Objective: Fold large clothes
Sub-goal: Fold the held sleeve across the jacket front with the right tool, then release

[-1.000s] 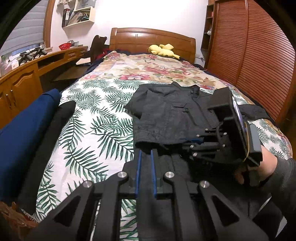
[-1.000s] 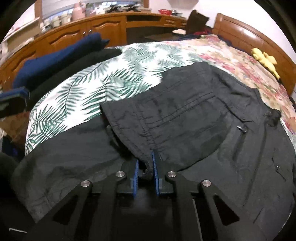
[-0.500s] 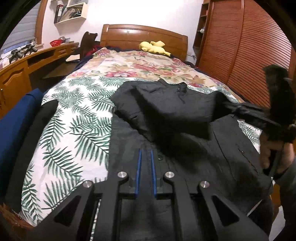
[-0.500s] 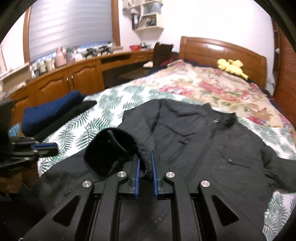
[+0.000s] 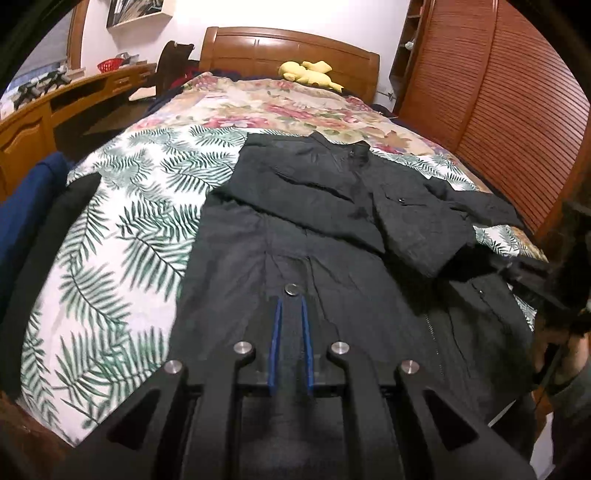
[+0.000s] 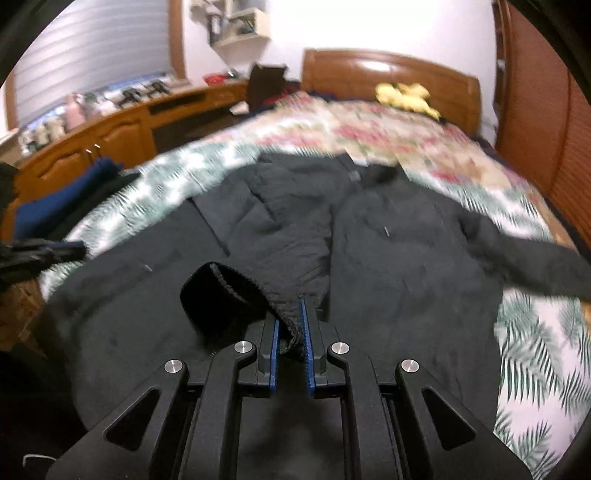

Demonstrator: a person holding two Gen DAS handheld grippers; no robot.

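Gripping the jacket's cuff [image 6: 236, 291], the right gripper [image 6: 291, 332] has swung its sleeve up off the jacket [image 5: 332, 258] spread on the bed [image 5: 122, 236], undoing that fold, while the left gripper [image 5: 291, 332] hovers narrowly parted, empty.

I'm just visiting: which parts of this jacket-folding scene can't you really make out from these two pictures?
- Right gripper, left view: cut off by the right edge, dark.
- Left gripper: whether it pinches the jacket is unclear, black on black.
- Yellow toy, right view: blurred, its kind unreadable.
- Shelf, right view: contents too small.
- Jacket hem, both views: hidden behind the grippers.
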